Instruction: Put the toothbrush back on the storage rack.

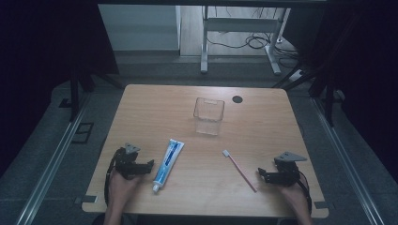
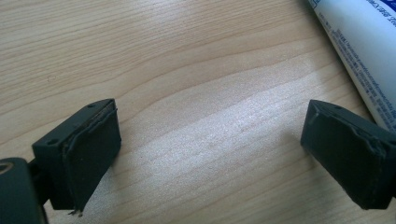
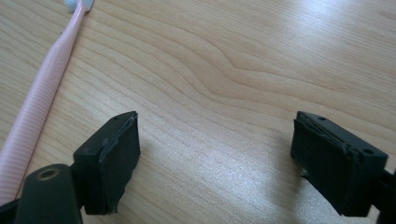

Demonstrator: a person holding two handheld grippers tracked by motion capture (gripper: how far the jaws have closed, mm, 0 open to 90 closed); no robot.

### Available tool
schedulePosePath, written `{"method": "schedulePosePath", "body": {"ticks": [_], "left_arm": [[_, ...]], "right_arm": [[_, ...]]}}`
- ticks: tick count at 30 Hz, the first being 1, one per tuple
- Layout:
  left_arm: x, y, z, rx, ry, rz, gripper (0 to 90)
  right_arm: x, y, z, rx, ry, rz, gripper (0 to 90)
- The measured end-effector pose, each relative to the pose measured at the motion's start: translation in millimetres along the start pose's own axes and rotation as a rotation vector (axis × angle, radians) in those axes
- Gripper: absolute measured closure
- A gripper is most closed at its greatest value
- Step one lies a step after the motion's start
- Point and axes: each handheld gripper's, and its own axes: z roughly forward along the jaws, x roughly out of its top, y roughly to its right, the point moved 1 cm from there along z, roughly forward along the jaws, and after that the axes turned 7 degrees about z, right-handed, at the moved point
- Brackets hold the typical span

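Both grippers, left (image 2: 210,154) and right (image 3: 215,158), blocky black jaws wide apart and empty, over pale grained wood tabletop (image 1: 263,117).

One toothpaste tube (image 1: 167,163), one pink toothbrush (image 1: 240,170), one clear container (image 1: 208,116), two grippers.

I am finding no legible text. The toothpaste tube (image 1: 168,164) is carrying blue print along its white body, and my left gripper view is showing fine lines of lettering on it (image 2: 359,51), too blurred to read.
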Motion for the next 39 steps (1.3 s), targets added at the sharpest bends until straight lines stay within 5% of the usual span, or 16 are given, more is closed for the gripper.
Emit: {"method": "schedulePosePath", "body": {"ticks": [11, 39], "left_arm": [[0.0, -0.1, 0.0, 0.000, 0.000, 0.000, 5.2], [0.3, -0.9, 0.0, -0.007, -0.004, 0.008, 5.0]], "right_arm": [[-0.1, -0.4, -0.1, 0.001, -0.002, -0.001, 14.2], [2.1, -6.0, -7.8, 0.031, 0.001, -0.020, 31.8]]}}
